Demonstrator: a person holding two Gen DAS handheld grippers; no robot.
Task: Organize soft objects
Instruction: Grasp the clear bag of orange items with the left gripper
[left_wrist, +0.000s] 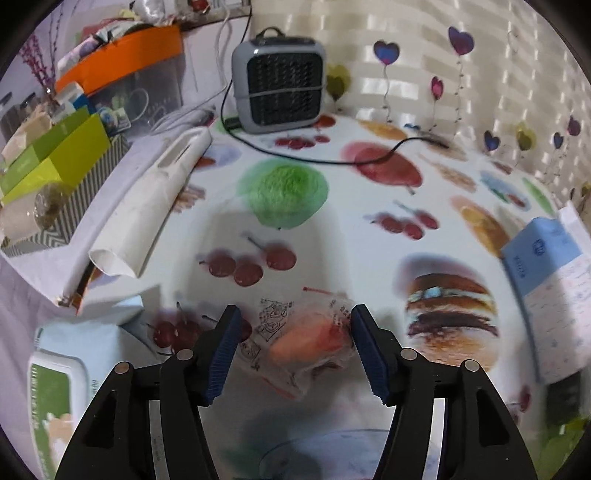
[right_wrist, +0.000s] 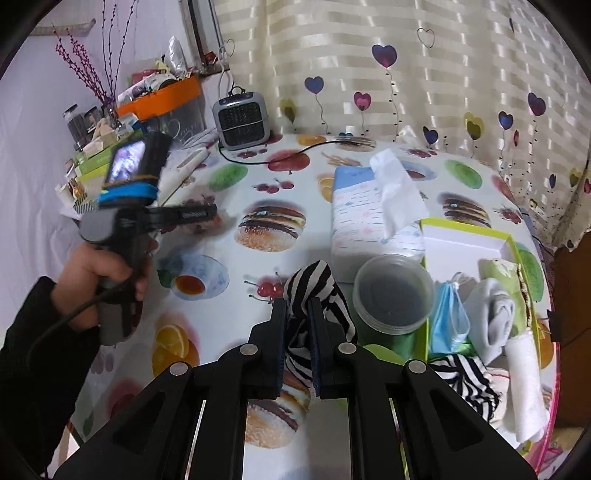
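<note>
Gripping a striped cloth in one gripper while the other stands spread over a plastic packet.

Nearest, the right gripper (right_wrist: 297, 345) is clenched on a black-and-white striped sock (right_wrist: 314, 291), its soft knit bunched between the ribbed blue pads and lifted above the glossy fruit-printed tablecloth (right_wrist: 221, 314). Just right of it sit a round translucent plastic tub (right_wrist: 393, 291), a pleated blue face mask (right_wrist: 448, 314), a rolled grey cloth (right_wrist: 495, 314) and a white towel (right_wrist: 526, 384), bunched by a shallow green-rimmed box (right_wrist: 465, 240). The left gripper (left_wrist: 295, 354) has its fingers released and wide, a crinkled clear packet (left_wrist: 306, 343) with something orange inside lying on the table between them, untouched. Farther off are a tissue pack (right_wrist: 369, 206) and, by the striped curtain (right_wrist: 369, 55), a boxy grey heater (left_wrist: 279, 85).
</note>
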